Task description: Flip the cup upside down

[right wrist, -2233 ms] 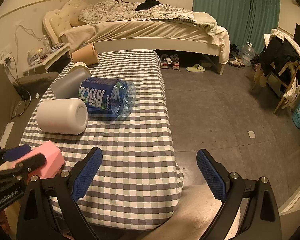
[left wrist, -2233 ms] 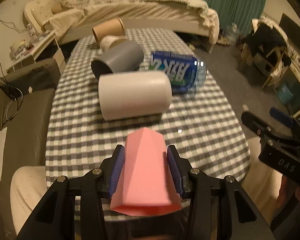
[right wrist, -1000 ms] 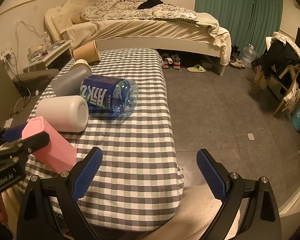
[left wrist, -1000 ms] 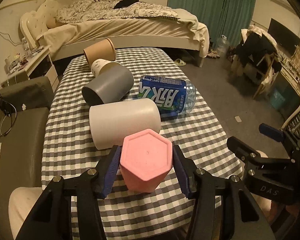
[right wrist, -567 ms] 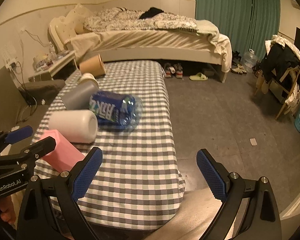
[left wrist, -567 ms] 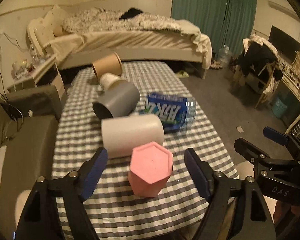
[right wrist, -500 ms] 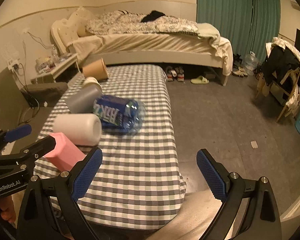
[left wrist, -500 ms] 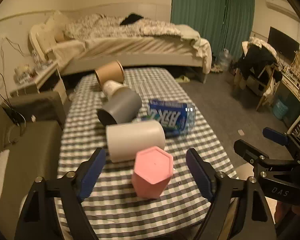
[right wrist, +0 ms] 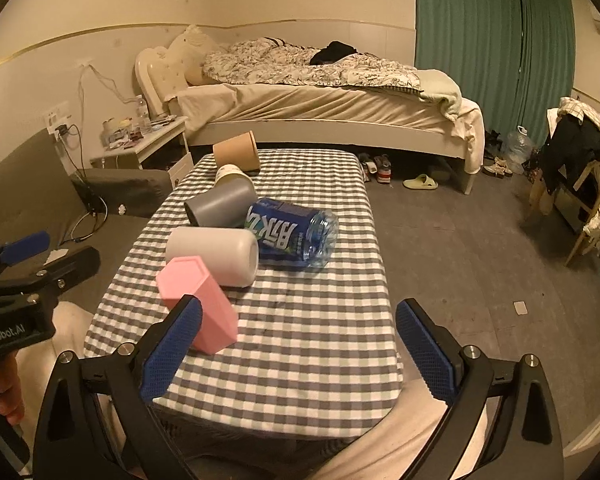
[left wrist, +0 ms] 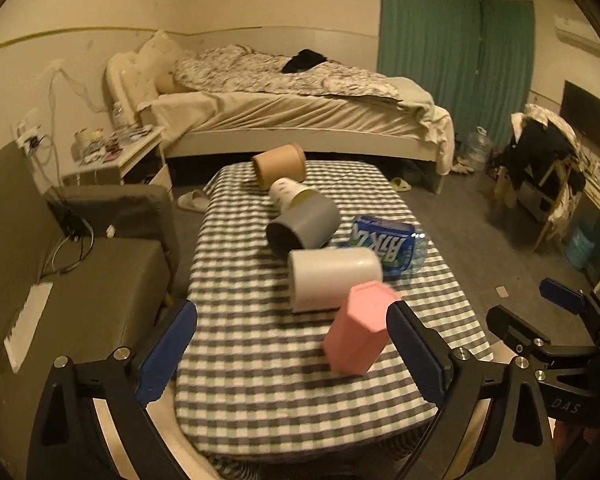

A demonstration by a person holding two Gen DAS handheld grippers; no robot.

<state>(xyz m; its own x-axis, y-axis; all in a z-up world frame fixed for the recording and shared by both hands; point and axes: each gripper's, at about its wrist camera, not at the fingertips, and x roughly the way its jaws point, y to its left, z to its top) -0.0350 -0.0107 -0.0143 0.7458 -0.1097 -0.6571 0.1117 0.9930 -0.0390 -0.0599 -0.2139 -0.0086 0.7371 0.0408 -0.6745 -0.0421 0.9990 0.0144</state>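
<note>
Now the pink cup [left wrist: 358, 326] stands base-up on the surface [left wrist: 260, 364], just ahead of the left claw [left wrist: 292, 354], toward its right finger. Both claws, left and right [right wrist: 300, 350], are wide open and empty, so the flip seems finished.
</note>
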